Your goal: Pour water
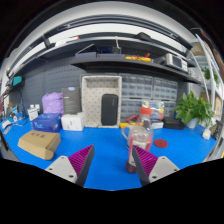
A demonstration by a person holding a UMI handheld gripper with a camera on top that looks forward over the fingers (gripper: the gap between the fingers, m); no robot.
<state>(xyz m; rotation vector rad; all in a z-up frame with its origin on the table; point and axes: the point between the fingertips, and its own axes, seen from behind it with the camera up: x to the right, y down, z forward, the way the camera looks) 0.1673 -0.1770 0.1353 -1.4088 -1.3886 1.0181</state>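
Standing right behind the gripper here: its two fingers are spread wide, nothing pinched, purple pads facing each other over a blue table. Just ahead of the right finger, nearly touching its tip but not between the jaws, there's a small clear bottle standing upright with what looks like a pinkish label; can't tell how much water is in it. Beyond it, further back on the right, some red and orange containers and a leafy green plant. Off to the left of the left finger sits a tan cardboard box, and beyond that a blue box, a white box and a purple bag. Straight ahead past the fingers, well back, a dark panel stands up against the back under a shelf.
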